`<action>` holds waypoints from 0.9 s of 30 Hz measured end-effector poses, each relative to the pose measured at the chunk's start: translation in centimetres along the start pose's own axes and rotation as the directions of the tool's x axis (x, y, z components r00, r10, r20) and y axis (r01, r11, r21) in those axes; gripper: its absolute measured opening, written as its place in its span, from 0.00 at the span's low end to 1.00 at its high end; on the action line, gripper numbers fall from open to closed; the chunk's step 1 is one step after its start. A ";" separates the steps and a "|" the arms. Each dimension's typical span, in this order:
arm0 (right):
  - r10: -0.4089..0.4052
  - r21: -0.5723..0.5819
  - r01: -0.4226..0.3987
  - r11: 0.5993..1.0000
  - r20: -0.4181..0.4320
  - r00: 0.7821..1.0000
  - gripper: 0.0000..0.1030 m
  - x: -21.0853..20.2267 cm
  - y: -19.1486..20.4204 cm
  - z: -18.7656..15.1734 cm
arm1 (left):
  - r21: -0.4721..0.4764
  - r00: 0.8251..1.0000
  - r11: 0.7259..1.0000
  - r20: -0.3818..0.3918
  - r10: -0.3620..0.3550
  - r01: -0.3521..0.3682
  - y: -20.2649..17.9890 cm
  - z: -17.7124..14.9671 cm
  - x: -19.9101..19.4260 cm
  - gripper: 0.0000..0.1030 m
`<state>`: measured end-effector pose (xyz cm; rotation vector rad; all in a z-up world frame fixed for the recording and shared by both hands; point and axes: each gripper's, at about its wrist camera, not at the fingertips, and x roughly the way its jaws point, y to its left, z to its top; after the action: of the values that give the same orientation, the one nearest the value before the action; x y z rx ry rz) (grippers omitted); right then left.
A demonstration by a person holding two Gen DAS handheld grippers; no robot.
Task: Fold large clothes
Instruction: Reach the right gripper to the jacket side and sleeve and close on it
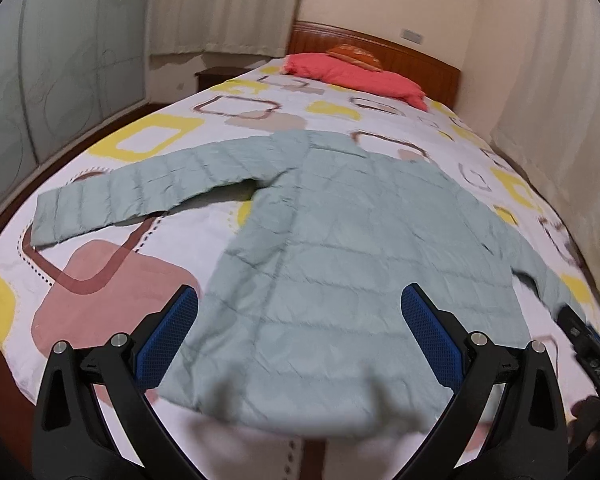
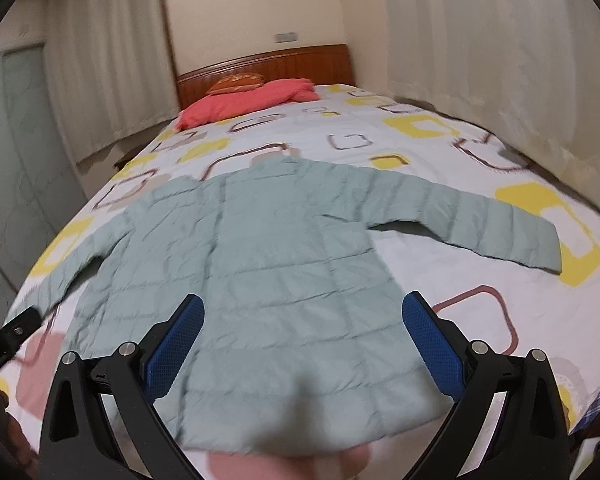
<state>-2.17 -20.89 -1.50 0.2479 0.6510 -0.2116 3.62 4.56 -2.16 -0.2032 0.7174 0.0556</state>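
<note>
A pale green quilted jacket (image 1: 332, 248) (image 2: 268, 256) lies flat on the bed, back up, collar toward the headboard and both sleeves spread out. My left gripper (image 1: 300, 344) hovers open above the jacket's hem, blue pads wide apart with nothing between them. My right gripper (image 2: 302, 344) is likewise open over the hem, slightly to the right. The left sleeve (image 1: 140, 196) stretches far left; the right sleeve (image 2: 472, 220) stretches right. The right gripper's black body (image 1: 588, 348) shows at the left wrist view's right edge, and the left one (image 2: 8, 340) at the right wrist view's left edge.
The bed carries a white sheet (image 1: 148, 136) with yellow, pink and brown squares. A coral-red quilt (image 1: 360, 76) and an orange cushion (image 1: 354, 56) lie by the wooden headboard (image 1: 412, 56). Curtains and walls ring the bed; a nightstand (image 1: 216, 76) stands at the far left.
</note>
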 end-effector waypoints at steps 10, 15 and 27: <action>-0.048 0.398 0.048 0.916 -0.011 0.999 0.80 5.4 -15.7 1.8 | -0.396 0.982 0.912 -0.184 0.037 -0.108 12.7 0.1 8.9 0.88; -0.015 0.580 0.049 0.813 -0.063 0.998 0.53 7.6 -22.2 0.6 | -0.414 0.978 0.895 -0.183 0.097 -0.166 15.4 -0.1 10.0 0.72; -0.026 0.833 -0.056 0.550 0.084 0.996 0.68 9.2 -30.1 -2.6 | -0.543 0.975 0.811 -0.075 0.211 -0.218 18.2 -0.8 8.3 0.84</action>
<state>-4.64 -49.77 -14.08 1.1845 0.4101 -0.5173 7.14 22.09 -11.19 -0.6766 0.7194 0.4852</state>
